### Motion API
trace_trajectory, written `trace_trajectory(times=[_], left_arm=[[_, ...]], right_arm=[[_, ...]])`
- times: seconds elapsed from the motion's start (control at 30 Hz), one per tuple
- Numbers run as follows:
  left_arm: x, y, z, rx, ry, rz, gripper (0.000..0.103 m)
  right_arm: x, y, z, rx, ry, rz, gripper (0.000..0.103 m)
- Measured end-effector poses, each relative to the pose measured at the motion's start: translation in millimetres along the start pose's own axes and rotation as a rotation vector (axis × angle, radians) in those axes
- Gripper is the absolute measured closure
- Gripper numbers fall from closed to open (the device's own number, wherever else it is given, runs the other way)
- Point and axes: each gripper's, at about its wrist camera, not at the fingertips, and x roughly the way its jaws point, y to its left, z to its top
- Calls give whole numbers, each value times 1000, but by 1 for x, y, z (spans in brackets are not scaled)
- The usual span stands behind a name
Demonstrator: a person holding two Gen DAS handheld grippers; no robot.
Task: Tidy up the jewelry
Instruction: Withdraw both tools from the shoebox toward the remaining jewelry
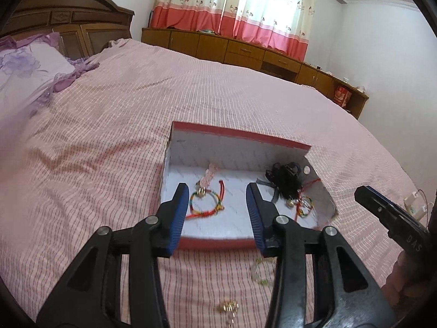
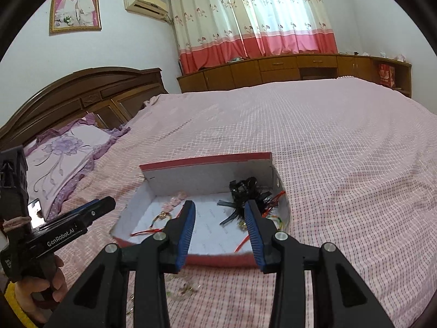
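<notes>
Pink checked bedspread point(image 1: 114, 136), red box point(image 2: 218, 261); small, perhaps clear, beads point(image 2: 188, 287); both claws parted, empty.

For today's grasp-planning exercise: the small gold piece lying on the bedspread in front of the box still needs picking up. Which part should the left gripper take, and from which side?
Take the gold piece across its narrow width, coming from above with the left gripper tipped steeply down. It lies flat and low on the soft bedspread, so a sideways approach would likely snag fabric. Its exact shape is too blurred to pick a finer spot.
</notes>
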Motion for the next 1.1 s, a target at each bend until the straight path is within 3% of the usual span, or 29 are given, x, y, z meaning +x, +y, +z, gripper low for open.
trace_trajectory(times=[0.47,1.1], left_arm=[[-22,-1,-36,7,79,-17,68],[19,-16,-97,26,285,-20,69]], right_arm=[[-35,10,-29,11,29,10,62],[-37,-1,-61,43,77,11,62]])
